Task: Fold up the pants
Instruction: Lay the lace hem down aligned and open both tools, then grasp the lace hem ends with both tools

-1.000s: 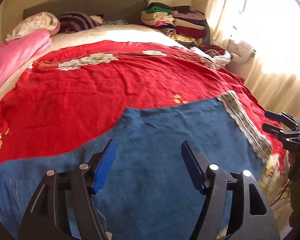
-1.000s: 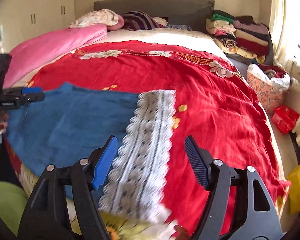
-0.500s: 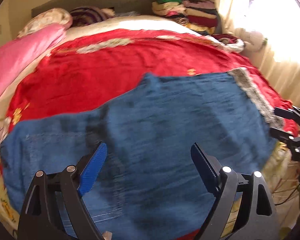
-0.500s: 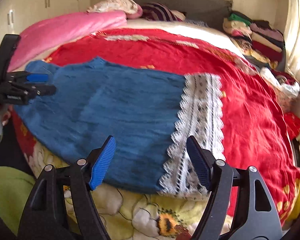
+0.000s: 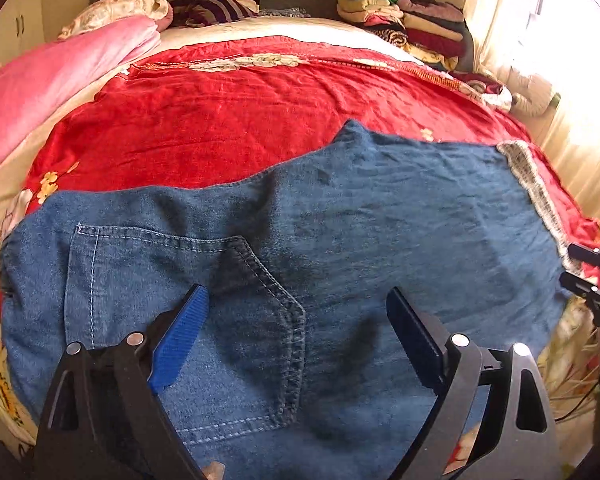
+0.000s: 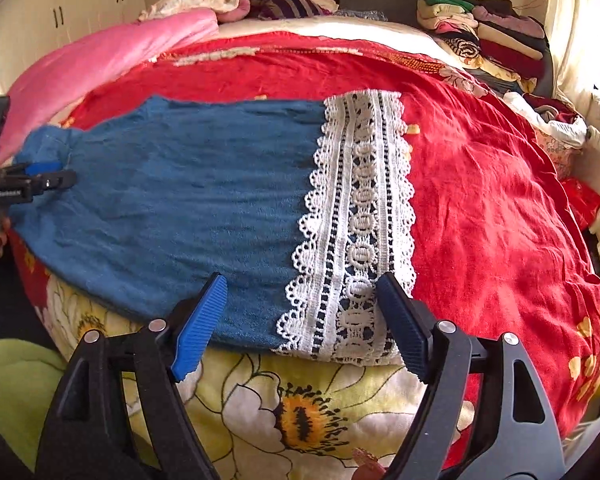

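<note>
Blue denim pants [image 5: 340, 240] lie flat across the near edge of a bed with a red cover [image 5: 220, 128]. The back pocket [image 5: 180, 300] is at the left end. A white lace cuff [image 6: 360, 220] ends the leg on the right. My left gripper [image 5: 296, 312] is open and empty, just above the pocket area. My right gripper [image 6: 302, 304] is open and empty, over the near edge of the leg by the lace cuff. Each gripper also shows at the other view's edge: the right gripper in the left wrist view [image 5: 592, 276], the left gripper in the right wrist view [image 6: 32, 182].
A pink quilt [image 5: 40, 80] lies along the bed's left side, with pillows [image 5: 140, 4] at the headboard. A stack of folded clothes [image 5: 412, 28] sits at the far right corner. A flowered sheet [image 6: 300, 408] hangs over the near bed edge. Curtains [image 5: 560, 80] hang at the right.
Both grippers have pulled back towards the near bed edge and to the left. The pocket end of the pants now shows under the left gripper. Both stay open.
</note>
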Demonstrator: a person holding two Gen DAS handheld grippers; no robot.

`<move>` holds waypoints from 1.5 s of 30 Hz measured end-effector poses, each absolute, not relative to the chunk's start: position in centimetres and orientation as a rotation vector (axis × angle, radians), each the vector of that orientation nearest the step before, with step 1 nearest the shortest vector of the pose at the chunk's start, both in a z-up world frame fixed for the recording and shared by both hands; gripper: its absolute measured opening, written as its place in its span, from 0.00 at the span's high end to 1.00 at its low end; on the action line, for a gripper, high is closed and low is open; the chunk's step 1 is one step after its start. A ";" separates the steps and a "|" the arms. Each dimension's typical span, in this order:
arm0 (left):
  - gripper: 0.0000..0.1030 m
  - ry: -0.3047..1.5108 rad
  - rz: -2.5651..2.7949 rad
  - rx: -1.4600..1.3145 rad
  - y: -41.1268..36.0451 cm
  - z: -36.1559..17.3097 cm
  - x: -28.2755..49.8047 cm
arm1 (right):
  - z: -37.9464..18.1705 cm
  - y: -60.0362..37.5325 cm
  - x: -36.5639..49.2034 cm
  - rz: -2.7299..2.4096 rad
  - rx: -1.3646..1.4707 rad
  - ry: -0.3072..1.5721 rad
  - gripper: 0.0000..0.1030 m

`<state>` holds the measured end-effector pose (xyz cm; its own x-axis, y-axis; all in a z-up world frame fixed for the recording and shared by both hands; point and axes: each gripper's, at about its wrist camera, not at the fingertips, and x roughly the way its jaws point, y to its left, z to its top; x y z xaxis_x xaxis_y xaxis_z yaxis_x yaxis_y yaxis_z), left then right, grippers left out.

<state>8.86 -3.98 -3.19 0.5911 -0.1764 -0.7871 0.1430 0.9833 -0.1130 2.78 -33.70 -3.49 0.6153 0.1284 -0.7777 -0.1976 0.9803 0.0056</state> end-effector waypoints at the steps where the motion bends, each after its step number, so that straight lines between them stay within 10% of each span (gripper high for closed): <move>1: 0.13 0.920 -0.188 -0.041 -4.1 -3.1 8.8 | -3.2 -33.8 2.8 0.191 -0.069 0.883 0.31; 45: 0.05 0.812 -0.543 0.190 -21.5 4.2 17.1 | -0.5 -38.3 0.6 0.114 0.142 0.743 0.14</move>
